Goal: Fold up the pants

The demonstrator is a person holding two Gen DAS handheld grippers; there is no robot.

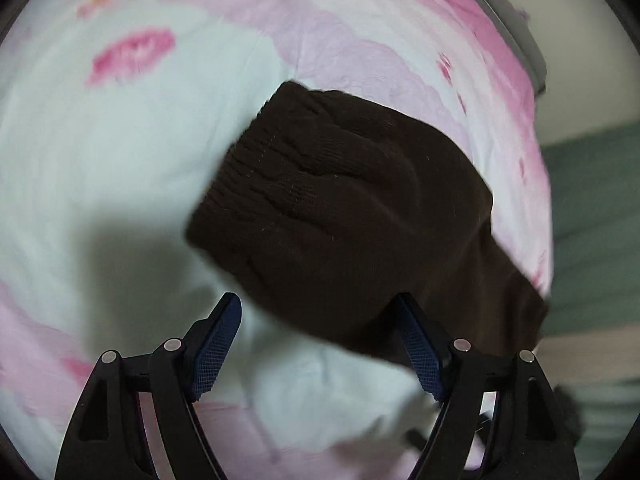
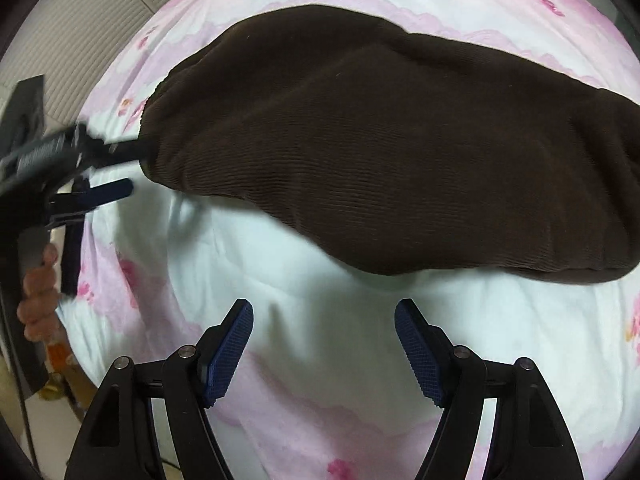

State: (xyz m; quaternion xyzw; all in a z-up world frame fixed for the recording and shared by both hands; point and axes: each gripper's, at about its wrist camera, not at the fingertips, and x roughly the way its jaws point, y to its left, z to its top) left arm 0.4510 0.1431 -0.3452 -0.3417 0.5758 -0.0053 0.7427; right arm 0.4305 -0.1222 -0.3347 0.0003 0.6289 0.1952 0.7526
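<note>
At twelve o'clock lay the pants (image 2: 380, 140); both grippers (image 1: 320, 344) (image 2: 324, 344) gaped wide, empty; grasp edges squarely.

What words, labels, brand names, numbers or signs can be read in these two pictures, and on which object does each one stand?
None can be read.
Brown pants: no tag or label shows.
Bedsheet: pink flower print only, no writing.
Left gripper and right gripper: plain black arms and blue pads, no marking.
Left gripper's body in the right wrist view: motion-blurred, any marking is unreadable.
</note>
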